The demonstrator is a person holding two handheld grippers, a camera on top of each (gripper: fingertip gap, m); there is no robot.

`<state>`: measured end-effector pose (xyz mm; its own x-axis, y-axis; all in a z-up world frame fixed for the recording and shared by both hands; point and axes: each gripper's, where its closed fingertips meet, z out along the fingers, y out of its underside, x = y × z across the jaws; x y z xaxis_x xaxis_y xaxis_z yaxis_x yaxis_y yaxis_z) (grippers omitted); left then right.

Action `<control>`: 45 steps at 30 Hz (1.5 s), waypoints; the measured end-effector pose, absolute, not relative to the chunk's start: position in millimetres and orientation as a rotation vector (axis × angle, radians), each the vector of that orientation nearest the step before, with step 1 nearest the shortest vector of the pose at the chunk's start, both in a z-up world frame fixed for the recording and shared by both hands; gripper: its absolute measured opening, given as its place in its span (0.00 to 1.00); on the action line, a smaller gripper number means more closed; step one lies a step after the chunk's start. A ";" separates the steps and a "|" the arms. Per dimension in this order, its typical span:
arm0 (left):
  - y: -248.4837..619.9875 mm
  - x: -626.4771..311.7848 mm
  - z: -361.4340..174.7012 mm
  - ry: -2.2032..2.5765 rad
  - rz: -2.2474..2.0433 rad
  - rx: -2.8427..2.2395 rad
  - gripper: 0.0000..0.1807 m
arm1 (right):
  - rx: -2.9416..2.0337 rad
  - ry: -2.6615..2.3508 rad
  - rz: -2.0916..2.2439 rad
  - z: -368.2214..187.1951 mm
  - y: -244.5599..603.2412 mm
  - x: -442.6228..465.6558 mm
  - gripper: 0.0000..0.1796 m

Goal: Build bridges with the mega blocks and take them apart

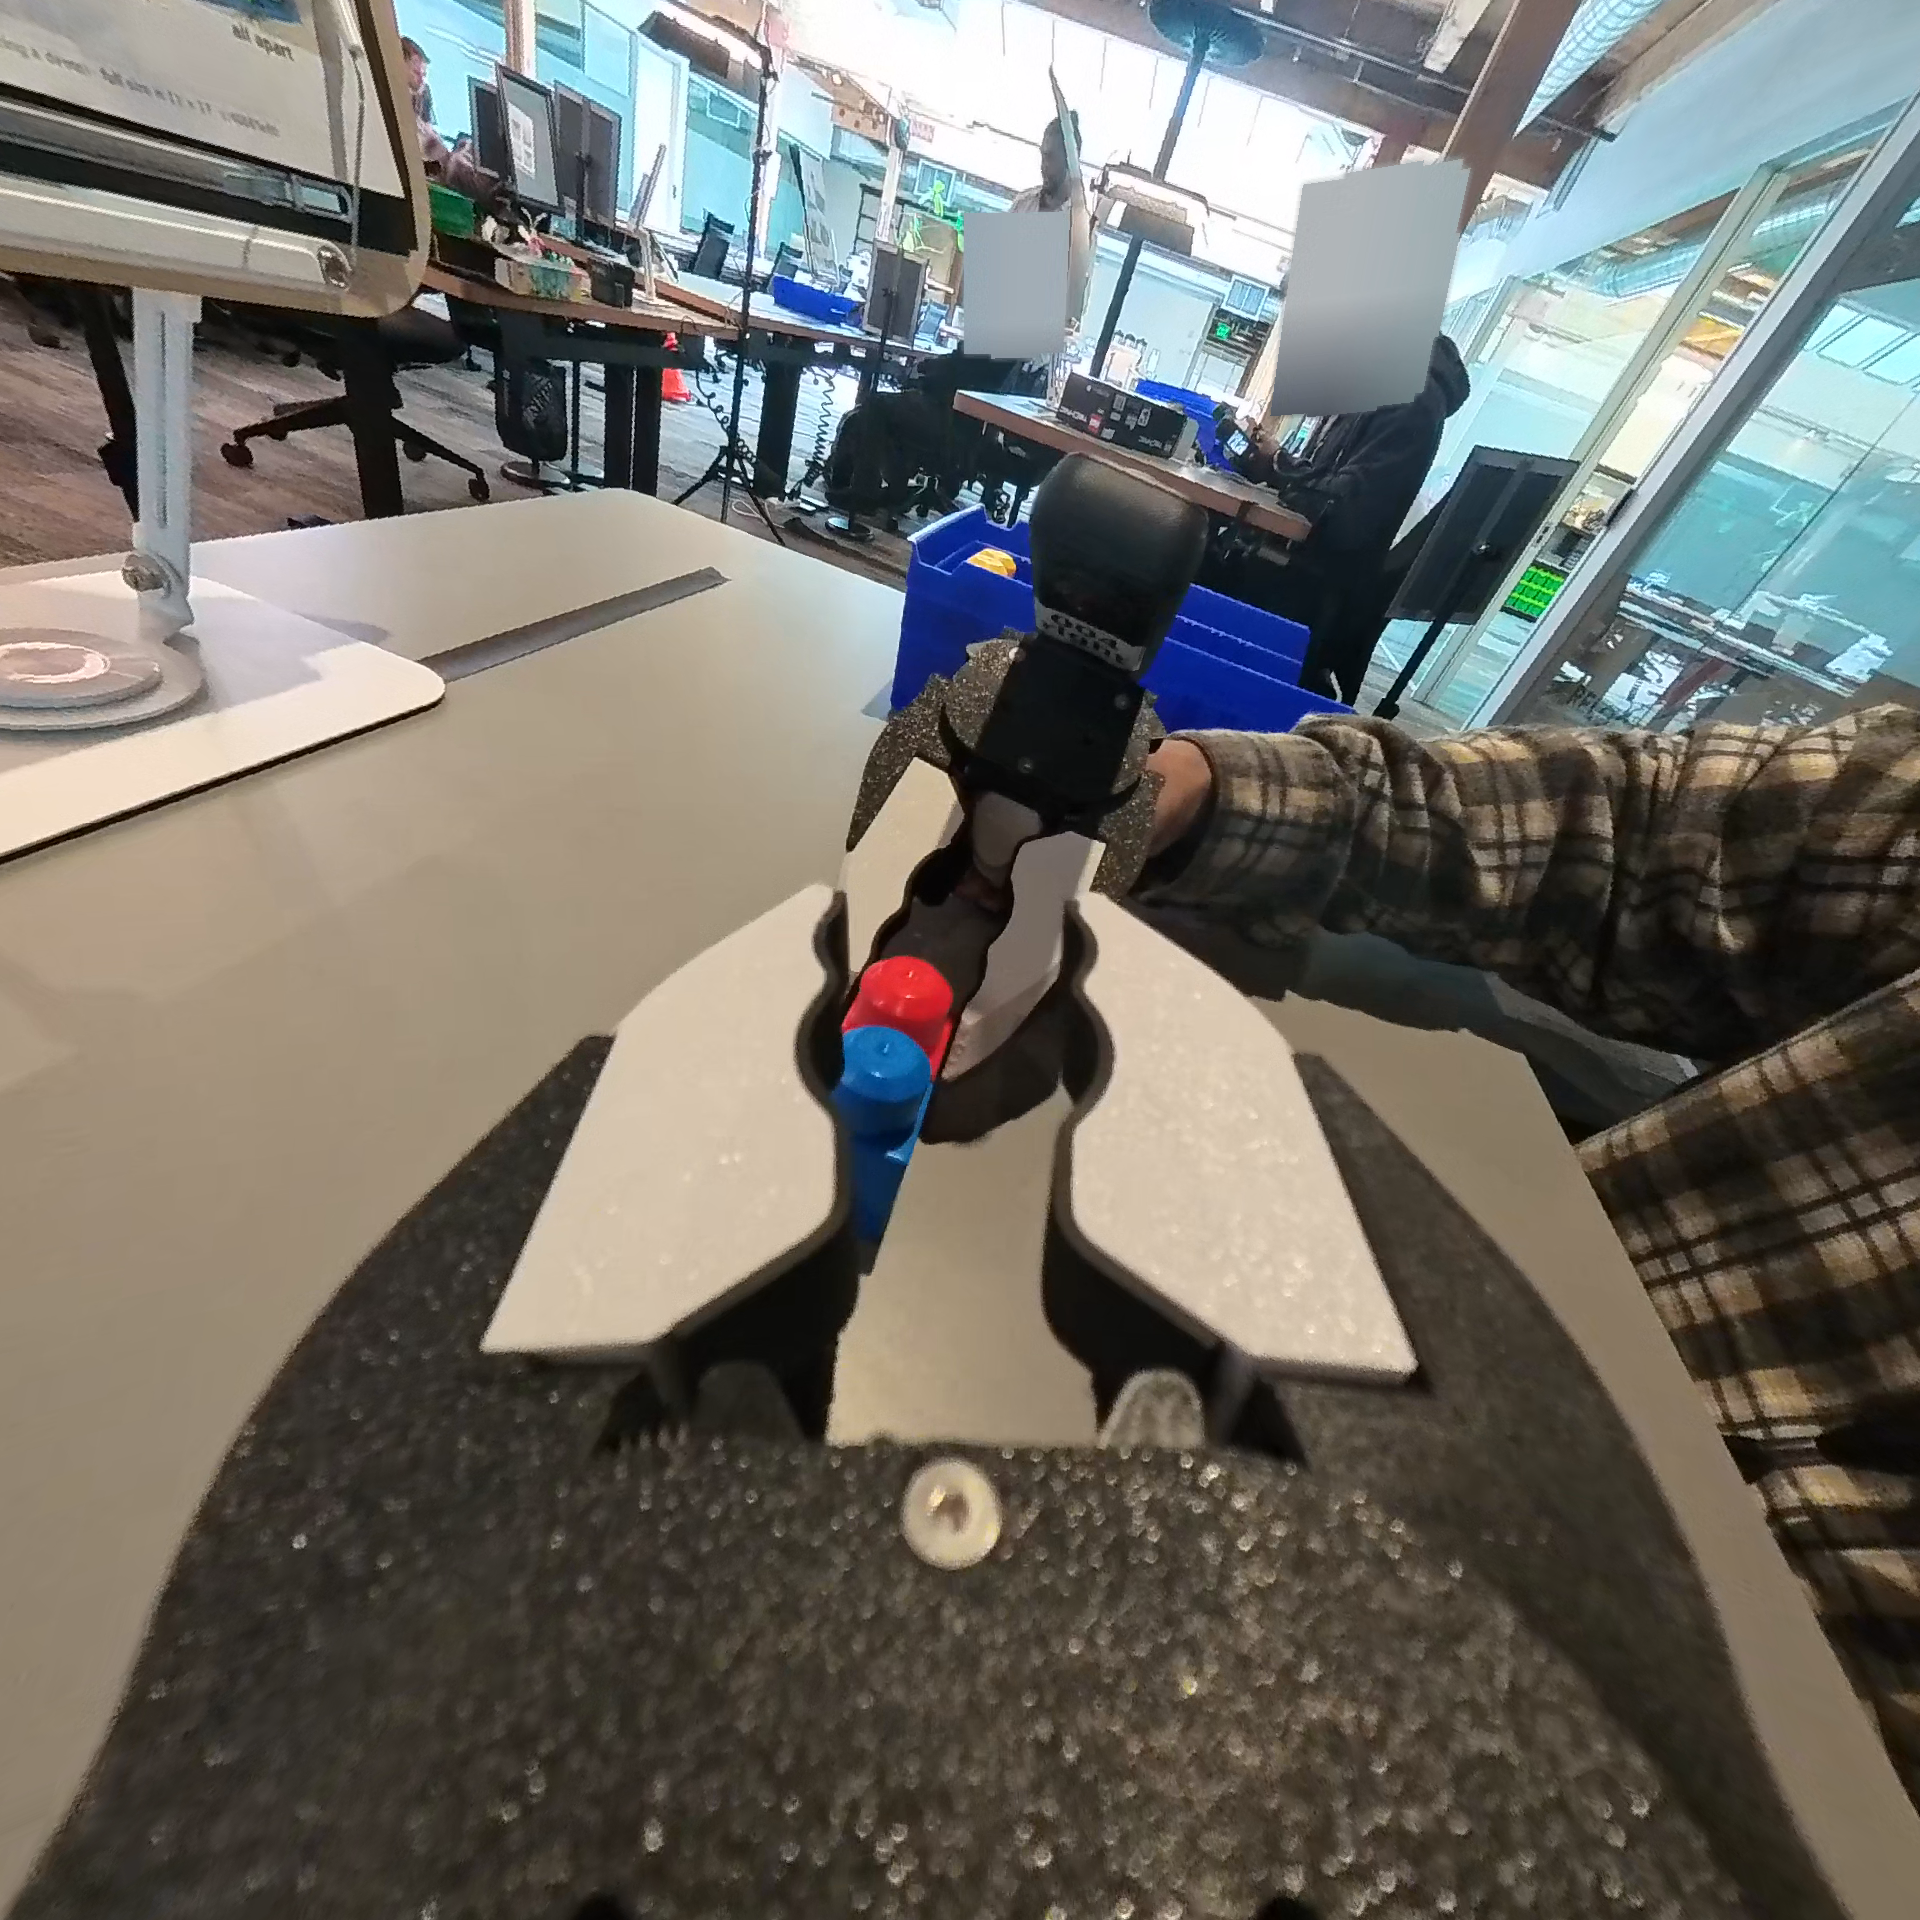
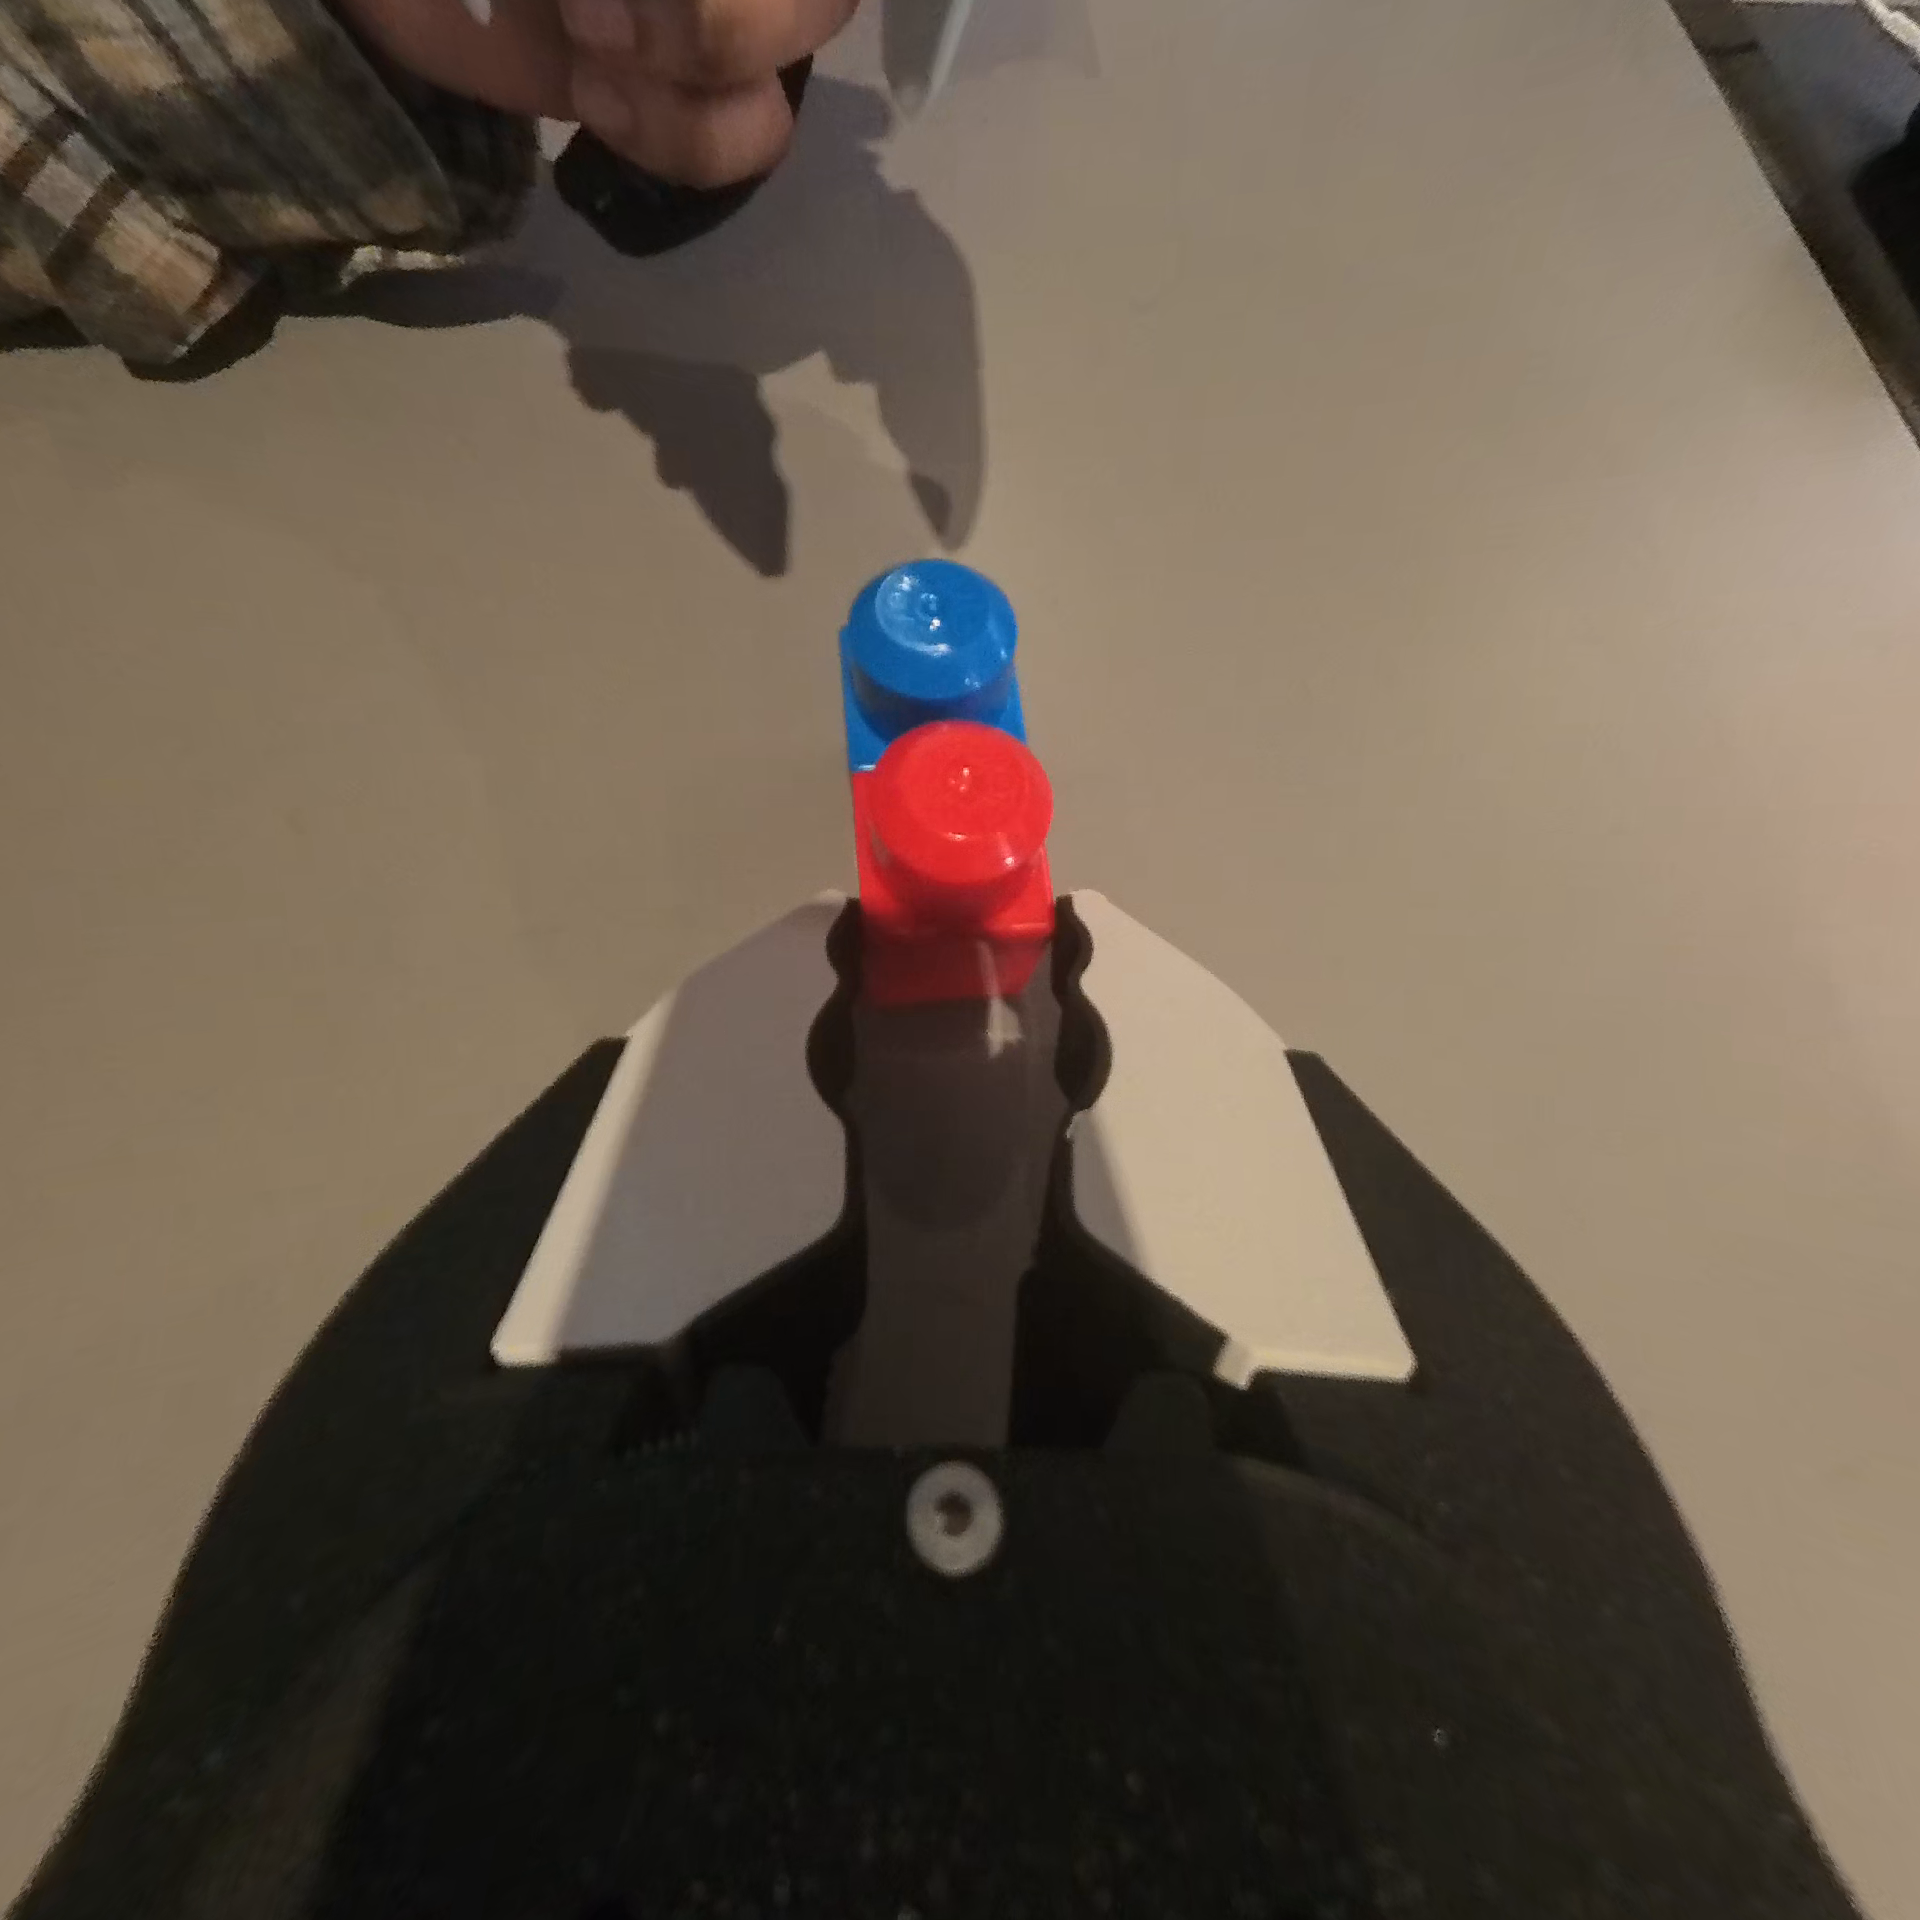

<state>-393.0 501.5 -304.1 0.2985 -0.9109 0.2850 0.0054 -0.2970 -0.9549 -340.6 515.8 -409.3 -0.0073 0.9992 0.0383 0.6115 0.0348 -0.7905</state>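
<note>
Busy open office behind, pale grey table [image 1: 364,987] up front, and dead centre on it stand two single-stud mega blocks side by side, touching: a blue block [image 2: 930,665] and a red block [image 2: 961,862]. Both sit on the tabletop, with no span piece across the studs, so I judge a bridge barely begun, or nearly dismantled; these views alone cannot say which.

From red's six o'clock in the right wrist view, the right gripper [image 2: 956,951] has its jaws pinched onto the red block's sides. Opposite, the left gripper [image 1: 951,1049] stands spread around the pair, its left finger just beside blue, and I cannot tell whether it touches; nothing clenched there.

Out at one o'clock past the table edge in the left wrist view, a blue bin [image 1: 1226,649] holds something yellow, possibly more blocks.
</note>
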 end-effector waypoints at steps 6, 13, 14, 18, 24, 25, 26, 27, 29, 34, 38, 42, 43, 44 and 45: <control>501.0 -392.5 -304.5 0.858 -1.169 -1.583 0.21 | -1.638 -1.671 0.797 -405.9 517.3 -340.4 0.22; 501.8 -394.1 -303.7 0.851 -1.167 -1.582 0.21 | -1.638 -1.689 0.792 -406.6 515.6 -339.5 0.20; 501.7 -394.2 -303.6 0.851 -1.166 -1.581 0.21 | -1.640 -1.684 0.795 -406.0 515.8 -338.9 0.21; 502.0 -394.6 -304.0 0.851 -1.166 -1.584 0.21 | -1.637 -1.699 0.788 -404.1 515.2 -332.6 0.22; 501.5 -393.6 -304.1 0.857 -1.165 -1.585 0.21 | -1.663 -1.728 0.783 -410.5 515.1 -327.7 0.16; 501.6 -393.4 -304.2 0.857 -1.164 -1.585 0.21 | -1.660 -1.730 0.782 -411.1 514.5 -328.7 0.16; 501.6 -393.3 -304.2 0.858 -1.164 -1.585 0.22 | -1.658 -1.733 0.781 -411.5 513.9 -329.7 0.16; 501.5 -393.1 -304.4 0.859 -1.165 -1.586 0.21 | -1.658 -1.735 0.783 -411.6 513.5 -330.6 0.16; 501.6 -393.0 -304.8 0.860 -1.164 -1.588 0.22 | -1.654 -1.731 0.788 -410.4 513.3 -331.9 0.16; 502.1 -393.9 -304.4 0.858 -1.166 -1.589 0.21 | -1.659 -1.737 0.787 -408.8 512.4 -332.0 0.16; 502.1 -394.6 -303.7 0.858 -1.164 -1.587 0.22 | -1.673 -1.738 0.794 -409.0 510.2 -328.2 0.15; 504.7 -395.6 -309.9 0.864 -1.138 -1.625 0.22 | -1.675 -1.752 0.800 -413.0 505.7 -325.5 0.12; 506.6 -397.1 -314.1 0.870 -1.110 -1.651 0.22 | -1.676 -1.748 0.803 -413.3 505.8 -325.6 0.11; 508.9 -399.3 -319.0 0.877 -1.077 -1.681 0.22 | -1.674 -1.747 0.811 -413.1 505.3 -325.9 0.09; 511.8 -402.6 -325.0 0.881 -1.040 -1.721 0.22 | -1.672 -1.745 0.821 -412.7 504.5 -326.6 0.08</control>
